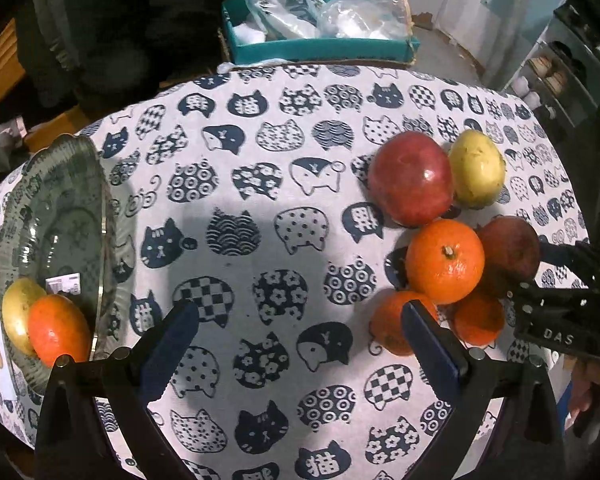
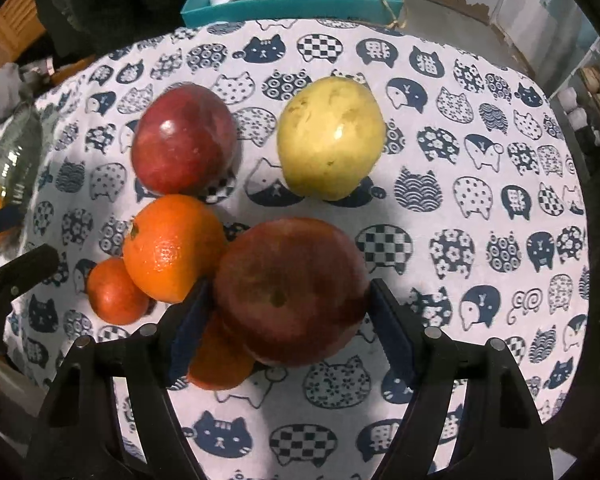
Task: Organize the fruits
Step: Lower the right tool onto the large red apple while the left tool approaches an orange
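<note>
In the right wrist view my right gripper [image 2: 290,308] is shut on a dull red apple [image 2: 292,292], one blue pad on each side. Around it lie a shiny red apple [image 2: 184,140], a yellow-green guava [image 2: 332,140], a large orange [image 2: 172,248] and two small oranges [image 2: 116,292] [image 2: 220,364]. In the left wrist view my left gripper [image 1: 300,336] is open and empty above the cloth. A green glass bowl [image 1: 60,208] at the left holds a yellow fruit [image 1: 16,312] and an orange [image 1: 58,330]. The fruit pile [image 1: 444,260] lies to the right, with the right gripper [image 1: 556,300] at it.
The table has a white cloth with blue cat faces [image 1: 260,200]. A teal box [image 1: 320,46] stuffed with plastic bags stands beyond the far edge. Shelves [image 1: 556,80] stand at the far right. The table edge runs close behind the bowl.
</note>
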Demonstrator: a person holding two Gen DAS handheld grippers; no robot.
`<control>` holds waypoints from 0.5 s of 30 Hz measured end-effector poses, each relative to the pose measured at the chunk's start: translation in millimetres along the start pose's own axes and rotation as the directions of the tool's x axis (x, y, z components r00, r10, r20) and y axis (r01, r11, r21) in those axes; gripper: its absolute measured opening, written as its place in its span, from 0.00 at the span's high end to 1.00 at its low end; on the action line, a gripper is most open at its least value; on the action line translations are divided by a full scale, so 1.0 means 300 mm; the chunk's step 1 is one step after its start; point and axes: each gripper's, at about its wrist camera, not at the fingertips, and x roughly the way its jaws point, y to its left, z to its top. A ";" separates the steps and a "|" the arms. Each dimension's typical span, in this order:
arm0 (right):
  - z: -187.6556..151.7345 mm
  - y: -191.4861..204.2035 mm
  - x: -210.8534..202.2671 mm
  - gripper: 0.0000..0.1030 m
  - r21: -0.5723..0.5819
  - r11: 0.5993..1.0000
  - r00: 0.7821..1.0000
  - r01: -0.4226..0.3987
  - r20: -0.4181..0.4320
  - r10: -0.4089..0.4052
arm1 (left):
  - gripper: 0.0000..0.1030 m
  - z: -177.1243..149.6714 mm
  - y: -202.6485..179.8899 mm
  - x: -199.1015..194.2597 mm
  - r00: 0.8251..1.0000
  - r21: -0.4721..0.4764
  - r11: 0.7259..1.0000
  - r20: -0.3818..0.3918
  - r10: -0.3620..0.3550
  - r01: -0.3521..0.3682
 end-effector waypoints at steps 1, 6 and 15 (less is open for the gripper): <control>-0.002 -0.004 0.003 0.25 0.002 1.000 1.000 0.007 -0.009 -0.007 | 0.01 -0.002 -0.008 0.002 1.000 0.007 1.000 -0.002 -0.002 0.002; -0.007 -0.007 0.009 0.25 0.009 1.000 1.000 0.000 0.000 0.000 | 0.01 -0.010 -0.054 0.019 1.000 0.039 0.999 -0.017 -0.016 0.016; -0.017 -0.113 -0.016 0.26 0.103 0.994 0.998 0.041 0.051 -0.046 | 0.01 -0.023 -0.146 0.062 0.999 0.116 0.993 -0.045 -0.021 0.026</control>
